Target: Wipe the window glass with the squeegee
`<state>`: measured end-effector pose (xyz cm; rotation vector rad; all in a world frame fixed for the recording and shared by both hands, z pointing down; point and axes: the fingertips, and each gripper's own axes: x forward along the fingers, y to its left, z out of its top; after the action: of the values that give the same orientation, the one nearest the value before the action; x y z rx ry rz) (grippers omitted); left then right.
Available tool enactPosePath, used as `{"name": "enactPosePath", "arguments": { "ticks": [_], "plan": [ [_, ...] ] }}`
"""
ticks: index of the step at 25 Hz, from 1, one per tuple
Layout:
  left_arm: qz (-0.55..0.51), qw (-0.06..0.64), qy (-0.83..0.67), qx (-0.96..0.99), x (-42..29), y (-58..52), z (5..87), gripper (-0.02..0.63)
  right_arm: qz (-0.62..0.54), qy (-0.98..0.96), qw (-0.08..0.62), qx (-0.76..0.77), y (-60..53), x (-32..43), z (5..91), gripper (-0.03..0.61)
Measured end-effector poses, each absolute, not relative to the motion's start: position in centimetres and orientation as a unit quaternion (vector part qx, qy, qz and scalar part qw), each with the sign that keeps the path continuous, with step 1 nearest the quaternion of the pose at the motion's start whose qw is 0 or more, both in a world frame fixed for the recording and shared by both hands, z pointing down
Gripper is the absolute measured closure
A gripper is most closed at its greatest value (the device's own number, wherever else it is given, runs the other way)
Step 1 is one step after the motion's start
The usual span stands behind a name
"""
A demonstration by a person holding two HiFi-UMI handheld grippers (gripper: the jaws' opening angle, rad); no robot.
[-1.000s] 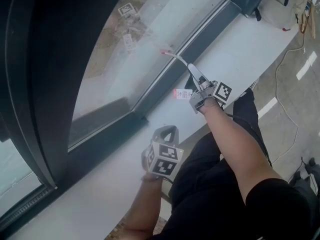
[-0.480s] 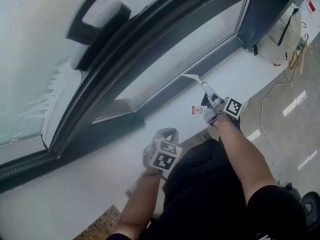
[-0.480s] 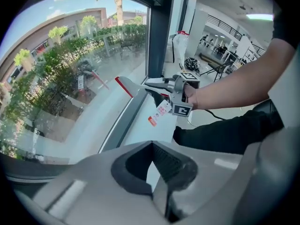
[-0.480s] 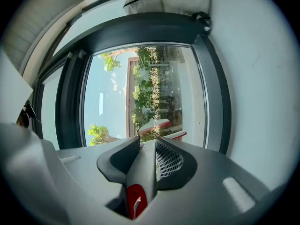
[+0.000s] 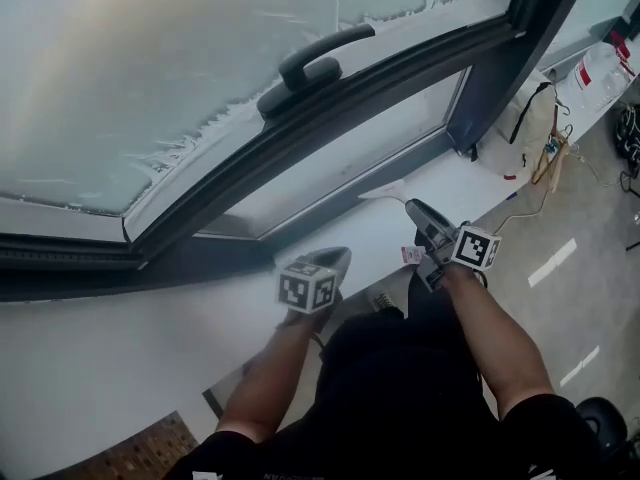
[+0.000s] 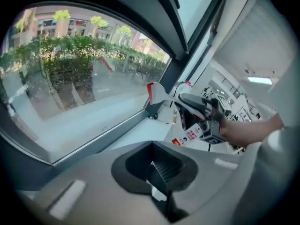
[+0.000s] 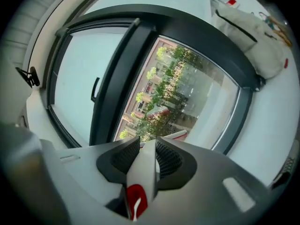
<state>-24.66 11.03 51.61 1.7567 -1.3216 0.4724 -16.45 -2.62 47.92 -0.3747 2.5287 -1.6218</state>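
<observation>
Within the last second your view swung up to take in the window handle and the frosted upper pane. You also drew the squeegee back down the window glass, so its blade sat by the bottom frame, just above the white sill. I couldn't tell whether the blade touched the glass.

Your right hand-held gripper was clenched on the squeegee's white handle. Your left hand-held gripper hung over the sill, closed on nothing and apart from the tool.

To make the stroke well, I judged you should have laid the whole blade edge flat on the pane before pulling. An even press and overlapping passes would help, and the dark frame could catch a blade end.

A red-and-white tag hung at the right hand-held gripper, its print too small to read. The red mark on the handle showed no words.
</observation>
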Motion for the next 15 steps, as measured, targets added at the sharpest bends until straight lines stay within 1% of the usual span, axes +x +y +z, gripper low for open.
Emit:
{"name": "enactPosePath", "arguments": {
  "ticks": [2,6,15],
  "plan": [
    [0.164,0.418,-0.535,0.716,-24.1,10.4,48.6,0.614,-0.509,0.85,0.052,-0.121,-1.9,-15.6,44.1,0.449],
    [0.15,0.382,-0.538,0.736,-22.9,10.1,44.4,0.614,-0.469,0.874,0.023,-0.123,-0.8,-14.7,39.1,0.451],
    [0.092,0.343,-0.6,0.717,-21.0,12.9,37.7,0.614,-0.348,0.933,-0.056,-0.074,2.5,-12.5,31.9,0.45]
  ]
}}
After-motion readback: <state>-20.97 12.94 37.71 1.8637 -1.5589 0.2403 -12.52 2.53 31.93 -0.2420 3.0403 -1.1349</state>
